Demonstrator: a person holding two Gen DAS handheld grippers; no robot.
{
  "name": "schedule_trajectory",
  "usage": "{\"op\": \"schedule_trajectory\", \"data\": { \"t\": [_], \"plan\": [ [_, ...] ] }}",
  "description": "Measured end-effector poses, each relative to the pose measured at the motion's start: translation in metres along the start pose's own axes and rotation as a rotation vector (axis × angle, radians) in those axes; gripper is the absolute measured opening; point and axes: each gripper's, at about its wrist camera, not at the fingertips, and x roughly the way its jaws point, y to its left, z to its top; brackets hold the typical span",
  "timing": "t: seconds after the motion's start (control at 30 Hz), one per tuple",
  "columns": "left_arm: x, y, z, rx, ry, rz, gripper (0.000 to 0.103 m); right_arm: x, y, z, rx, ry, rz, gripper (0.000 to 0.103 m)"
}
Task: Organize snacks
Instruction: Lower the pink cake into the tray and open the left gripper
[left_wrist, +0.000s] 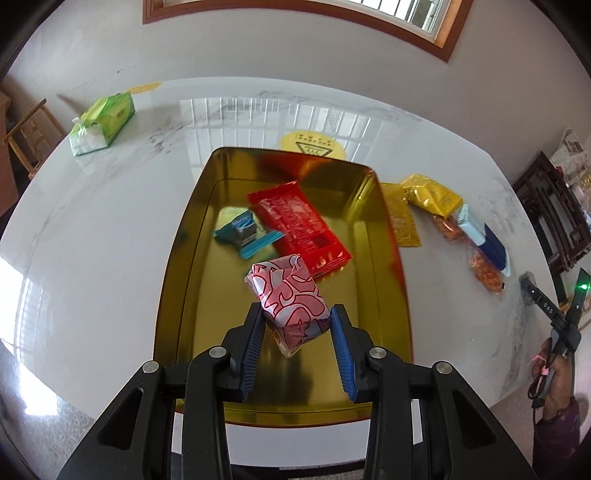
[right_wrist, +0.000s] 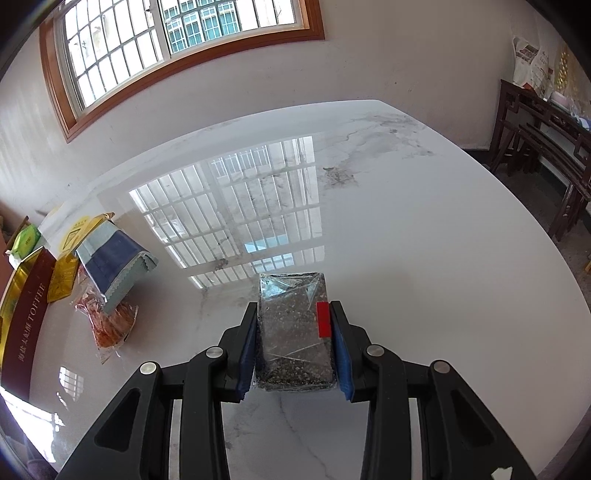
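Through the left wrist we see the gold tin tray (left_wrist: 184, 266) already holding a red packet (left_wrist: 299, 225) and a teal sachet (left_wrist: 242, 232); several snacks wait beside it. Our left gripper (left_wrist: 297, 325), partly open, brackets a pink-patterned snack (left_wrist: 290, 302) above the tray, seemingly loose

Through the right wrist, our right gripper (right_wrist: 294, 325) clamps a dark sesame bar (right_wrist: 293, 332) over the marble table (right_wrist: 424, 240), still to be trayed

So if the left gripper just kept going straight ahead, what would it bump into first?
Probably the red packet lying in the gold tin, just beyond the pink snack between the left gripper fingers; depth is hard to judge.
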Motion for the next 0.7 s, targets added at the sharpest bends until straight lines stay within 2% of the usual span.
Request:
{"op": "schedule_trajectory", "data": {
  "t": [0.7],
  "plan": [
    [0.028,0.015,-0.005,0.015,0.017,0.058,0.037,0.001,0.001,0.001,-0.009,0.002,-0.011,0.034]
  ]
}}
